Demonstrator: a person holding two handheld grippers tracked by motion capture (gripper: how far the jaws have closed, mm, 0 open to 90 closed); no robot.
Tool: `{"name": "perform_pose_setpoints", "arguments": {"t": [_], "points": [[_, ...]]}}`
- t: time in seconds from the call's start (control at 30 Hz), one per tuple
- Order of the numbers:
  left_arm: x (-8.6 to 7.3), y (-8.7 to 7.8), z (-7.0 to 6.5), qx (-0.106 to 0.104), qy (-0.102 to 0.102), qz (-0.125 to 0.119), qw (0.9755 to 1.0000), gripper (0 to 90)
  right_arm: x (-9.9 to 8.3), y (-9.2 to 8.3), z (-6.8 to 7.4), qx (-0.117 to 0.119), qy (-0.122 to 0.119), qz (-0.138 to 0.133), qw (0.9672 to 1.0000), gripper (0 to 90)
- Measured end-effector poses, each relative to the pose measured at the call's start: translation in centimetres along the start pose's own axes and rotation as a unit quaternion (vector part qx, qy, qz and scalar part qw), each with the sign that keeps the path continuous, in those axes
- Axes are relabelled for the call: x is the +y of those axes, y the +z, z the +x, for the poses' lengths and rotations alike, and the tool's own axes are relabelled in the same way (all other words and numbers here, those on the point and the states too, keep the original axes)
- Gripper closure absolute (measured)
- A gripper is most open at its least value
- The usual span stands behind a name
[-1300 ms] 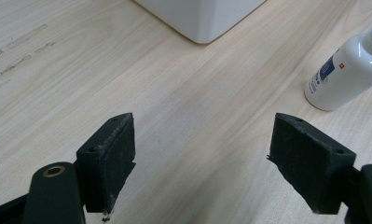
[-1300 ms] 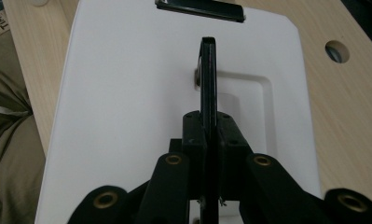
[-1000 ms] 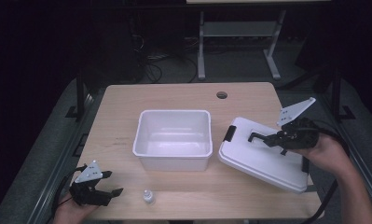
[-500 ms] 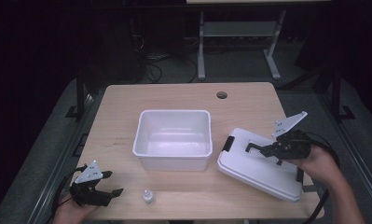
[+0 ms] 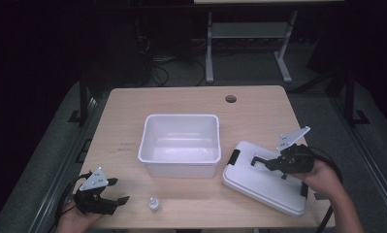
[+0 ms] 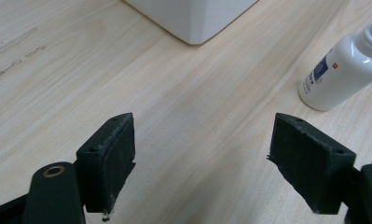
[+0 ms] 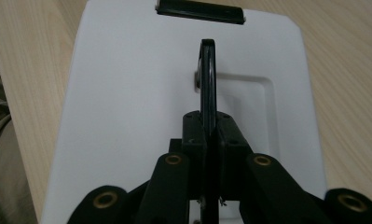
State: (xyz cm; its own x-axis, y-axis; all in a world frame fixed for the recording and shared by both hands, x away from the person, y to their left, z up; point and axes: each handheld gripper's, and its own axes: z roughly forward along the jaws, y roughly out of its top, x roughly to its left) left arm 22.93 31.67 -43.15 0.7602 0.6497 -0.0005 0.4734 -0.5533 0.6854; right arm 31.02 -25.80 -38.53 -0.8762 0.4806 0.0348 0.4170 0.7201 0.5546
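Fingers of the right gripper (image 7: 208,140) stay clamped on the lid's black handle (image 7: 208,79), having drawn the lid (image 5: 264,187) across the tabletop (image 5: 133,111), leaving the bin (image 5: 180,143) uncovered, while left fingers (image 6: 111,156) wait apart beside a bottle (image 6: 344,70).

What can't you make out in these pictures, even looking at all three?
- Bottle label: in the left gripper view the small white bottle is cut off by the right edge; its blue print is too small to read.
- Lid underside: the white lid lies flat on the table, hiding it.
- Handle grip: in the right gripper view the right tongs cover the black handle where they pinch it.
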Motion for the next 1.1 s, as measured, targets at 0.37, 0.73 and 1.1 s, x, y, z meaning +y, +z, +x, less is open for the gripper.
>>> {"name": "perform_pose_setpoints", "arguments": {"t": [0.37, 0.73, 1.1], "points": [[0.1, 0.2, -0.1, -0.003, 0.003, 0.002, 1.0000, 22.0, -0.8, 1.5, 0.2, 0.000, 0.003, 0.000, 1.0000, 83.7], [0.2, 0.3, -0.3, -0.008, 0.009, 0.006, 0.9999, 22.2, -1.0, 2.3, 0.6, 0.000, -0.002, 0.007, 1.0000, 83.3], [0.2, 0.1, -0.7, -0.015, 0.018, 0.009, 0.9997, 22.7, -1.0, 2.3, 1.3, 0.002, -0.009, 0.003, 1.0000, 74.5]]}}
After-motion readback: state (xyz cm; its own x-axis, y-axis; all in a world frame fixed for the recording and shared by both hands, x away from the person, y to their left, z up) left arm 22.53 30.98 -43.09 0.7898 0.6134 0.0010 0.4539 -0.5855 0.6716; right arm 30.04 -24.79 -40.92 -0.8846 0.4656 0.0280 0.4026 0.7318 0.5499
